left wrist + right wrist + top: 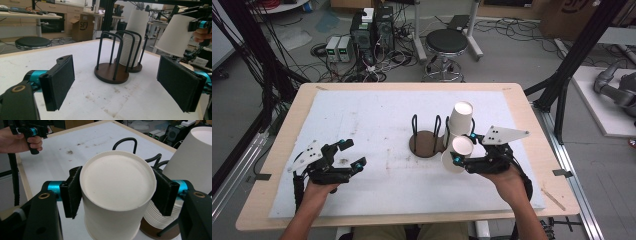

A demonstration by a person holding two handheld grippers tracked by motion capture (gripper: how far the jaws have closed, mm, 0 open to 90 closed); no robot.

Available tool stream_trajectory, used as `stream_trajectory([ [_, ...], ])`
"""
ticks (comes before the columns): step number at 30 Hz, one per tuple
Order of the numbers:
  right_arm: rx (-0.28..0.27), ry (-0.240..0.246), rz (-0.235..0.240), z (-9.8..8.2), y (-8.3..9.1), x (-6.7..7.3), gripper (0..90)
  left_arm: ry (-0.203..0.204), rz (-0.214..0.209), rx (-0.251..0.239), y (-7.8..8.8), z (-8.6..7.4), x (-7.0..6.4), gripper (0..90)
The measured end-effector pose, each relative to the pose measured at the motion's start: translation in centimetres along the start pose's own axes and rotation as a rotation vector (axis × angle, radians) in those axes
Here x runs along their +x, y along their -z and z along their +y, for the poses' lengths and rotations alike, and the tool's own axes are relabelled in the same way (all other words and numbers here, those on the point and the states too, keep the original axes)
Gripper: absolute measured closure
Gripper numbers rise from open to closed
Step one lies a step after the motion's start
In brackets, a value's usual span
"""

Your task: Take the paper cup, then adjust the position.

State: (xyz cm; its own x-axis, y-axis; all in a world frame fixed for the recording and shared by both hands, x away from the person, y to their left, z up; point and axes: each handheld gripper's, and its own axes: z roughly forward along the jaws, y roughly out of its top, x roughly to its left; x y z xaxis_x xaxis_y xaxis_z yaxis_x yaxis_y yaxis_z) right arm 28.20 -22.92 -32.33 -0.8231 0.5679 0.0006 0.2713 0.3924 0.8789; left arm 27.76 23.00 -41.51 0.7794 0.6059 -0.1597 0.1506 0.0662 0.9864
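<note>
**A:** A white paper cup, turned bottom-up, sits clamped between the pads of the right gripper just beside a wire cup rack at mid-table. What stage does that look like to you?

**B:** Partway, I'd judge. The cup is off the table, tilted in the high view, with its closed base toward the right gripper's camera and its mouth pointing down and away. Right behind it a stack of cups stands in the far bay of the rack, also upside down.

**A:** And the near bay?

**B:** Bare. In the left gripper view the brown round base in front shows nothing between its black wire loops, while the stack fills the bay behind. Whether the held cup is headed for that bare bay or for the stack, I cannot tell.

**A:** So what is done?

**B:** One cup is firmly gripped by its sides and held near the rack. What seems left: setting it down in place and letting go. No loose cups lie on the white table cover, so I see no further ones waiting.

**A:** The other hand?

**B:** The left gripper hovers low at the table's left, well apart from the rack, jaws spread wide with nothing between them.
</note>
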Motion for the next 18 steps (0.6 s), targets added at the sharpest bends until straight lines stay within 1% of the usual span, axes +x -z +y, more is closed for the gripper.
stream_trajectory([
  [5,-0.004,0.006,0.01,0.2,-0.2,0.2,33.7,-0.002,-0.022,-0.017,-0.2,0.2,-0.2,14.6],
  [8,-0.007,0.012,0.013,0.3,-0.5,0.4,33.7,-0.002,-0.029,-0.019,-0.2,0.2,-0.3,14.6],
  [9,-0.007,0.015,0.014,0.3,-0.6,0.4,33.7,-0.004,-0.038,-0.02,-0.3,0.2,-0.3,14.6],
  [10,-0.003,0.009,0.017,0.4,-0.6,0.5,33.7,-0.004,-0.042,-0.021,-0.4,0.2,-0.3,14.6],
  [14,-0.008,0.009,0.024,0.5,-1.0,0.6,33.7,-0.009,-0.066,-0.019,-0.6,0.2,-0.5,14.6],
  [15,-0.008,0.009,0.024,0.5,-1.0,0.6,33.7,-0.009,-0.066,-0.019,-0.6,0.2,-0.5,14.7],
  [18,-0.005,0.014,0.04,0.7,-1.5,0.8,33.7,-0.013,-0.096,-0.028,-0.9,0.2,-0.8,14.8],
])
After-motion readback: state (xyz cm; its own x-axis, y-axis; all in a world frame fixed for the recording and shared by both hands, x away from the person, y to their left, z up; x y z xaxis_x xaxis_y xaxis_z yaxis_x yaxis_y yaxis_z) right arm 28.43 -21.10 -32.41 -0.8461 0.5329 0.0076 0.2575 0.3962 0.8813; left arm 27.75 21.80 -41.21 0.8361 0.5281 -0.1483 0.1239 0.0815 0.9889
